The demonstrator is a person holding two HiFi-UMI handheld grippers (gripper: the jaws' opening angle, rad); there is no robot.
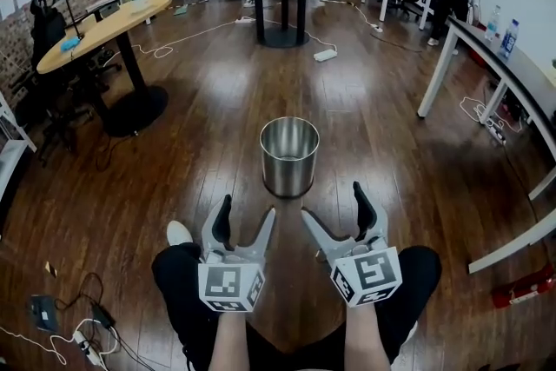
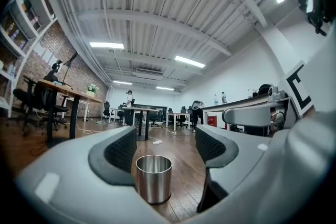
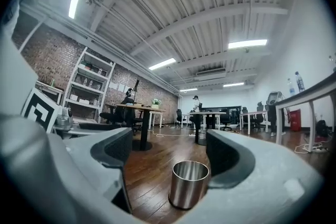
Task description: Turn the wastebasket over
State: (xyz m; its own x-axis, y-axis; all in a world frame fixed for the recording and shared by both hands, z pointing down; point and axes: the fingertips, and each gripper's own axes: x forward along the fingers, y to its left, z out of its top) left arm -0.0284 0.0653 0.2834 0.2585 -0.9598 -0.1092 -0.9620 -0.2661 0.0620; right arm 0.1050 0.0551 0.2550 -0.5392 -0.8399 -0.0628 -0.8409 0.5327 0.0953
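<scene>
One shiny cylindrical steel wastebasket (image 1: 289, 156), upright on the dark wooden plank floor (image 1: 217, 117) at the centre of the head view, open mouth facing up.

Two grey plastic grippers low in that frame, side by side just below the wastebasket: left gripper (image 1: 247, 211) at lower centre-left, right gripper (image 1: 333, 204) at lower centre-right, each with one marker cube at its rear. Both spread wide, clamped on nothing and touching nothing, with the wastebasket just ahead of the fingertips and apart from them.

In the left gripper view, the wastebasket (image 2: 154, 178) at lower centre, seen through the gap between two dark ribbed pads (image 2: 122, 148), closer to the pad at frame left. In the right gripper view, the same wastebasket (image 3: 189, 183) at lower centre-right, close to the pad at frame right.

Only in the head view: dark trousers at the bottom edge, one white shoe (image 1: 180, 232) at lower left, and one oval wood-topped table (image 1: 104, 26) seen from above at upper left.

Only in the gripper views: the white ribbed ceiling with strip lights. Only in the right gripper view: tall white shelving (image 3: 89, 86) against the brick wall at frame left. Two bottles (image 2: 219, 98) on a long white table right of centre in the left gripper view.
</scene>
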